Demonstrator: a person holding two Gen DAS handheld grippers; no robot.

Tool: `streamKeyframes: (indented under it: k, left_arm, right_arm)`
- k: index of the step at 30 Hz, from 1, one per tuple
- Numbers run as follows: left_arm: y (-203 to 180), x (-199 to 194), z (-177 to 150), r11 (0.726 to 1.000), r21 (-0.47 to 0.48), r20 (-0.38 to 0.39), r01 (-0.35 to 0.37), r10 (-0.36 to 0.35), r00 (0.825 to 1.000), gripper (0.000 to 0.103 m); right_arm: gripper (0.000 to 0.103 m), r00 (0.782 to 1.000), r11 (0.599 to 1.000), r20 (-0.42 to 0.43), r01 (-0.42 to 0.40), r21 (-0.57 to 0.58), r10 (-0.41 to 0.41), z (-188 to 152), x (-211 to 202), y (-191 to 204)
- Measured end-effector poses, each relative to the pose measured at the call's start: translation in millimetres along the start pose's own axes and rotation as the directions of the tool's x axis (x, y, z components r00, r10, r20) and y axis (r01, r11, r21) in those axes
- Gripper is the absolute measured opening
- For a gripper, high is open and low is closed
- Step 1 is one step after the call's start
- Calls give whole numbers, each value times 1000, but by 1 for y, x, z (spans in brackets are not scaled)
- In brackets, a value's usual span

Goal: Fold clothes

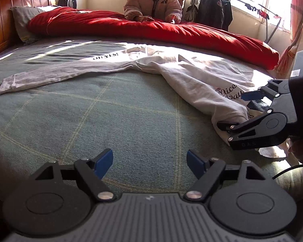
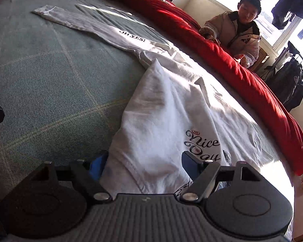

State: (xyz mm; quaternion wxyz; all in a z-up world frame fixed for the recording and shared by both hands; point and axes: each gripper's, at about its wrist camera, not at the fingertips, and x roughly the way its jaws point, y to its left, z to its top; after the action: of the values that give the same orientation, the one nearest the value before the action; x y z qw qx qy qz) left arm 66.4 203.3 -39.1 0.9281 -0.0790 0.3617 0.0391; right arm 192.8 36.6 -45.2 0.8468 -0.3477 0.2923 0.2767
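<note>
1. The right gripper (image 2: pixel 145 167) stands spread, its fingers straddling the white shirt's (image 2: pixel 161 109) near sleeve end, seemingly ready to pinch it.
2. Leftward, the left gripper (image 1: pixel 149 161) hovers spread over the bare bedsheet (image 1: pixel 91 109), holding nothing.
3. Beyond, the shirt's other sleeve (image 1: pixel 50 74) lies stretched out flat.

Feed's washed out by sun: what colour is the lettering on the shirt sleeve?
Black, reading "OH YES!" on the white shirt sleeve; clearest in the right wrist view.

Tongs (image 2: pixel 143 166): jaws apart, white fabric bunched between the blue pads.
Shirt (image 2: pixel 161 111): white, printed "Nice Day", one sleeve stretched far left.
Bed (image 2: pixel 50 80): green checked cover.
Quilt (image 2: pixel 242 70): red, beyond shirt.
Person (image 2: pixel 238 34): behind quilt.
</note>
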Motion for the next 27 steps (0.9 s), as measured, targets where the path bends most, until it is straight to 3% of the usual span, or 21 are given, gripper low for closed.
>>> streamKeyframes:
  k: [5,16,18,21,24,27]
  left_arm:
    - [-9,9,5,1000,20,-3,24,-24,1000,80]
    - [-26,32,15,997,57,-40,52,-50,998,80]
    - [-27,35,16,997,61,-40,48,-46,998,80]
    - [-28,39,17,996,60,-47,59,-56,997,80]
    - [-30,41,16,996,61,-51,59,-56,997,80]
    - [-30,37,12,995,62,-47,78,-75,996,80]
  right_arm:
    - [85,998,996,20,64,59,-65,-1,-4,-36]
    - [85,979,950,-90,197,241,-180,-19,48,-135]
    - [84,984,941,-92,172,292,-152,-25,51,-148]
    - [84,995,947,1,91,309,-96,-27,28,-151]
    - [85,993,976,120,-37,216,11,-19,-6,-135]
    - [85,980,989,151,-138,48,129,-13,-26,-108]
